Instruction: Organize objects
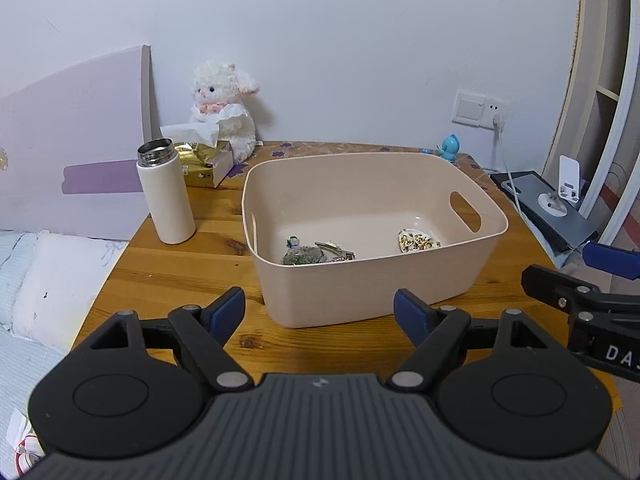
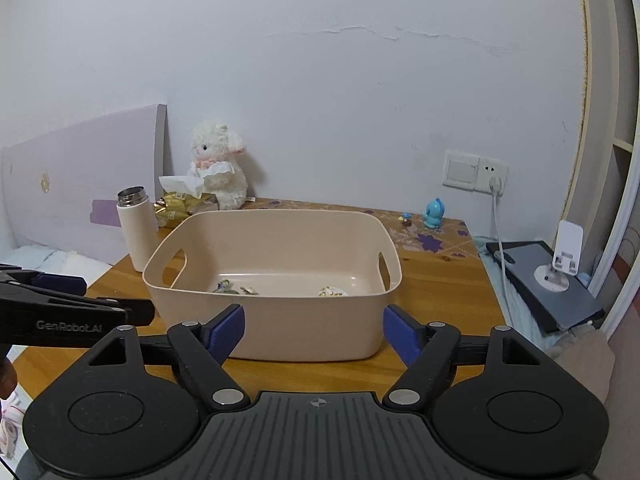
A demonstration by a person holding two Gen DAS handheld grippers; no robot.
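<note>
On the far left a pale purple headboard leans against the wall, with white bedding below it. Next comes a wooden table. Near its left edge stands a white flask with its lid off, upright, and just behind it sits a gold tissue box with a tissue sticking up. A white plush lamb sits against the wall behind the box.

In the middle of the table rests a beige plastic bin with handle cutouts in its short sides. Inside, on the bin floor, lie a small greenish pouch and a metal hair clip touching it on the left, and a patterned bow well apart on the right.

The left gripper hovers in front of the bin's near wall, its blue-tipped jaws spread wide and holding nothing. The right gripper hangs in front of the same wall, jaws likewise spread wide and empty; the two grippers are side by side.

Further right, a small blue figurine stands at the table's back corner, below a wall socket with a white cable plugged in. Beyond the table edge lies a dark tablet carrying a white phone stand.
</note>
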